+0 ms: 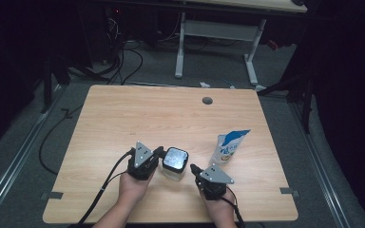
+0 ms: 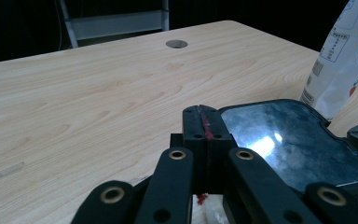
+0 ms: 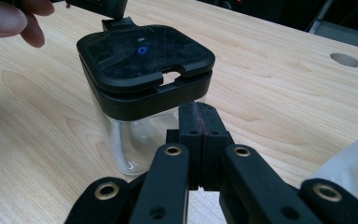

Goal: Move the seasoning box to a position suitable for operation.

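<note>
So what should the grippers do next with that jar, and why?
Probably open the right gripper and close it on the lid's front tab. Both grippers look shut on nothing, the left gripper sits beside the clear jar, the lid is still on, and the white and blue pouch stands waiting nearby.

One clear jar point(image 1: 175, 164) with a black lid, one white-and-blue pouch point(image 1: 228, 147), two grippers on the table point(image 1: 123, 114).

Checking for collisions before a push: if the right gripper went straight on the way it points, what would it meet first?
Probably the clear jar with the black lid: the shut right gripper points at its glass wall just below the lid.
</note>
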